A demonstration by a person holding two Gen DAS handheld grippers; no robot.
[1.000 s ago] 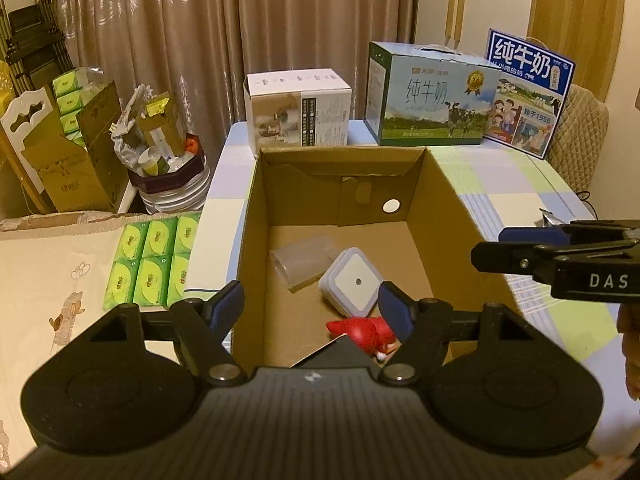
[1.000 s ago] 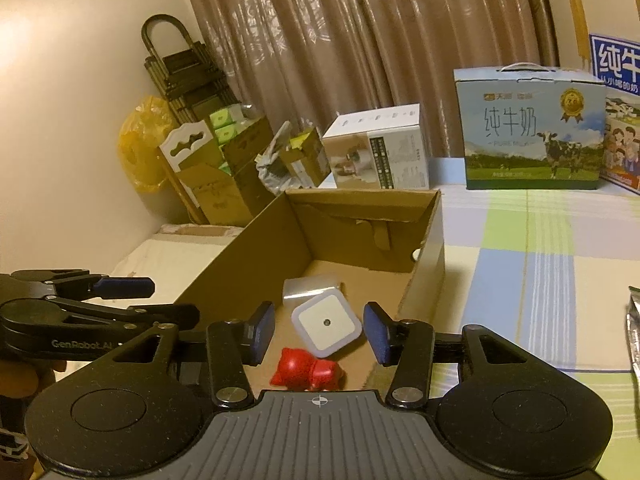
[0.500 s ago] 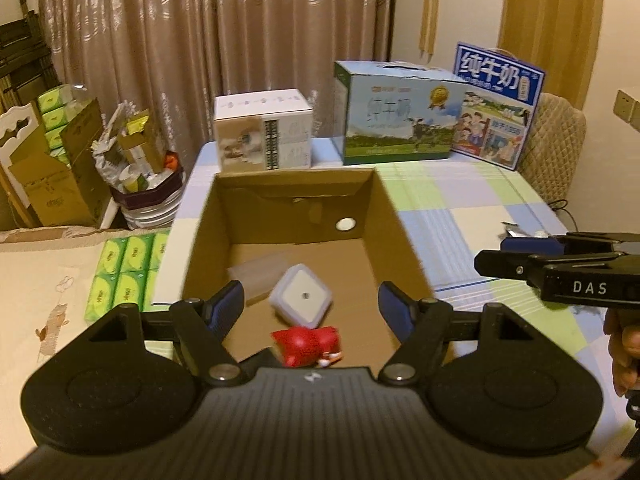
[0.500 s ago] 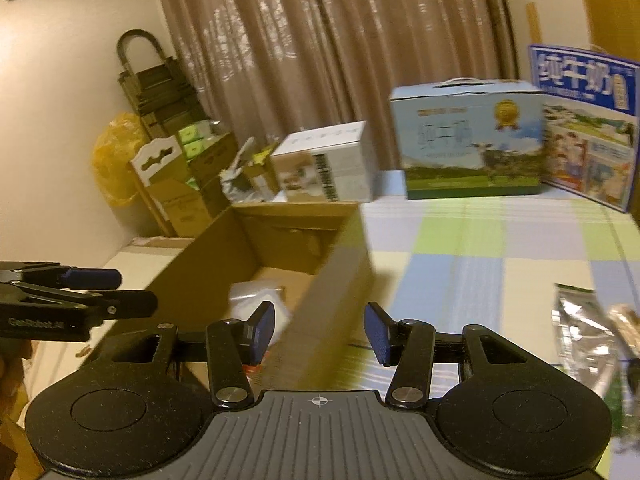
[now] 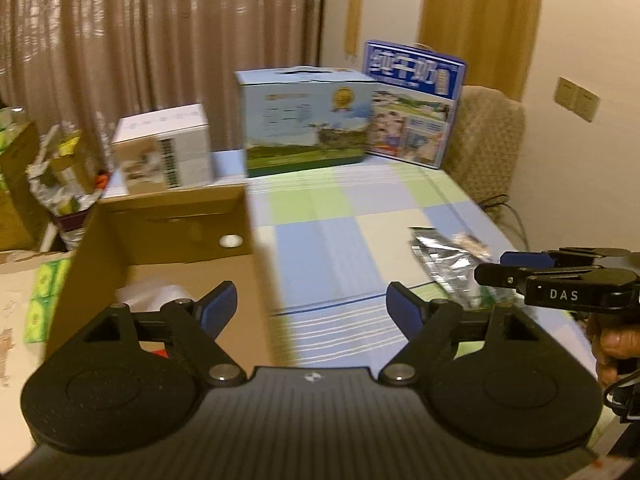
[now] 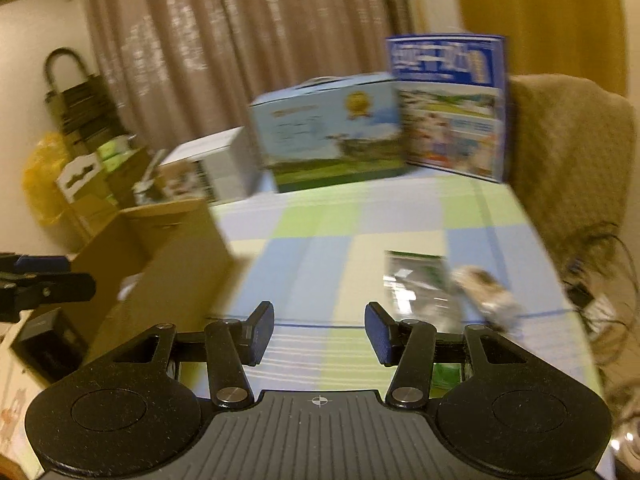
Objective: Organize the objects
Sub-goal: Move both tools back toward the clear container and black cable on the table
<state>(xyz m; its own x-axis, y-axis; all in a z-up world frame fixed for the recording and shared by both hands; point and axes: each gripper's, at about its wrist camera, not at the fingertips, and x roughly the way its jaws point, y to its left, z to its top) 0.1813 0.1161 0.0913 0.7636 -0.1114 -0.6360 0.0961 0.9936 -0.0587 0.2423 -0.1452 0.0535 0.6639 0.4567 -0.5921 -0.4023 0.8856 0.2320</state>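
An open cardboard box (image 5: 168,232) stands at the table's left side; it also shows in the right wrist view (image 6: 176,248). A clear cup (image 5: 152,294) lies inside it. A silver foil packet (image 5: 444,260) and a small brownish item (image 5: 470,242) lie on the checked tablecloth to the right; in the right wrist view the packet (image 6: 412,280) and the item (image 6: 486,288) are blurred. My left gripper (image 5: 310,310) is open and empty over the box's right wall. My right gripper (image 6: 319,332) is open and empty above the cloth, left of the packet.
Two milk cartons (image 5: 308,120) (image 5: 416,104) and a white box (image 5: 164,152) stand along the table's far edge. A padded chair (image 5: 484,140) is at the far right. Tissue packs (image 5: 44,304) and cluttered boxes (image 5: 24,184) sit left of the table.
Both grippers have swung right, away from the box interior toward the tablecloth. The foil packet has come into view. Both stay open and empty.
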